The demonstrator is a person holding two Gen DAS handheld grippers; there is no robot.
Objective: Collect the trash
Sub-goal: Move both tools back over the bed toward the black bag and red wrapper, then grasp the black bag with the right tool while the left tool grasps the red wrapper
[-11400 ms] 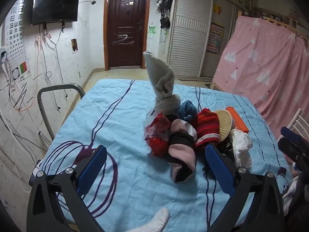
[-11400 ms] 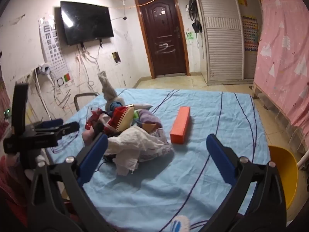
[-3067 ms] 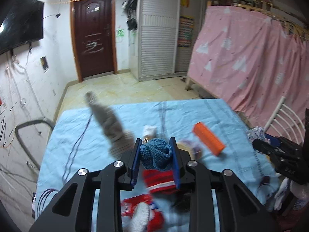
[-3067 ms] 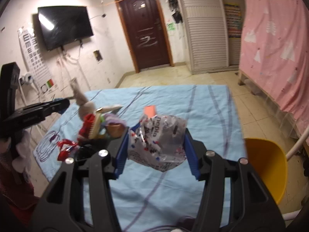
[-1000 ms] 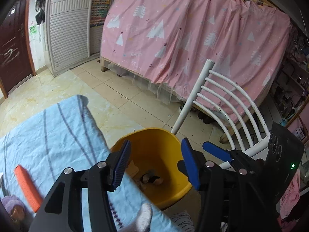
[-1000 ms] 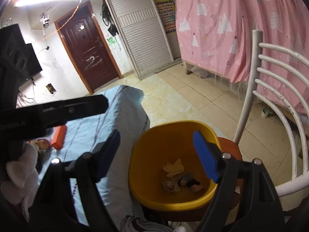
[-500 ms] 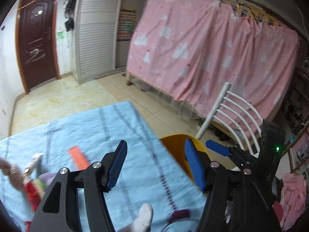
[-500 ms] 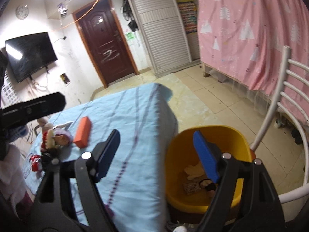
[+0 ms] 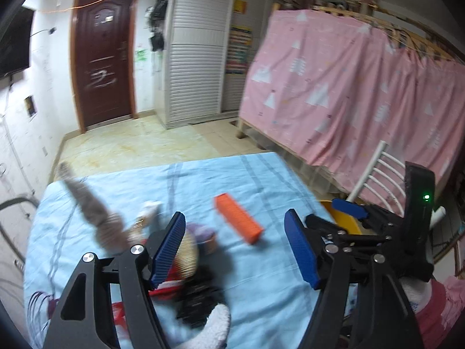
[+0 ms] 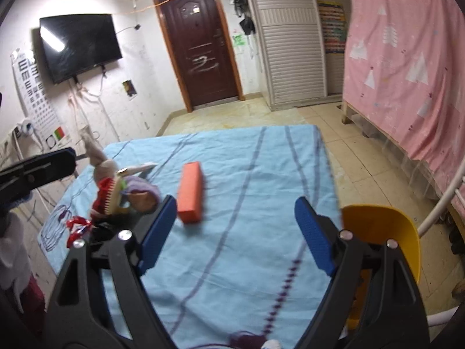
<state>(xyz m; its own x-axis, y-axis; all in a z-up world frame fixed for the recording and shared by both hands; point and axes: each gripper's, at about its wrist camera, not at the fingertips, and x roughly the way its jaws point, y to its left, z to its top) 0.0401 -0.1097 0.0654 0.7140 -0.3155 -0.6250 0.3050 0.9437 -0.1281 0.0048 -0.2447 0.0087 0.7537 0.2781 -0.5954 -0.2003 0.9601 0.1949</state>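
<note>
Both pairs of blue-padded fingers stand spread wide with nothing between them: the left gripper [image 9: 241, 247] hangs over the near side of the blue sheet [image 10: 261, 174], and the right gripper [image 10: 237, 234] hangs over the sheet's near right part.

The landmark is the orange block [image 10: 190, 192], lying flat on the sheet. In the right wrist view its long axis runs away from the camera toward the brown door [image 10: 200, 46], one short end facing the gripper.

Just to the left of the block sits the pile of trash [image 10: 122, 195], a heap of knitted and crumpled pieces with a grey sock [image 9: 93, 215] sticking up and tilting away from the block. The pile is blurred, so its separate pieces are hard to tell apart.

Well to the right of the block, off the sheet's edge and down by the floor, stands the yellow bin [image 10: 386, 229], beside the white chair [image 9: 377, 174].
</note>
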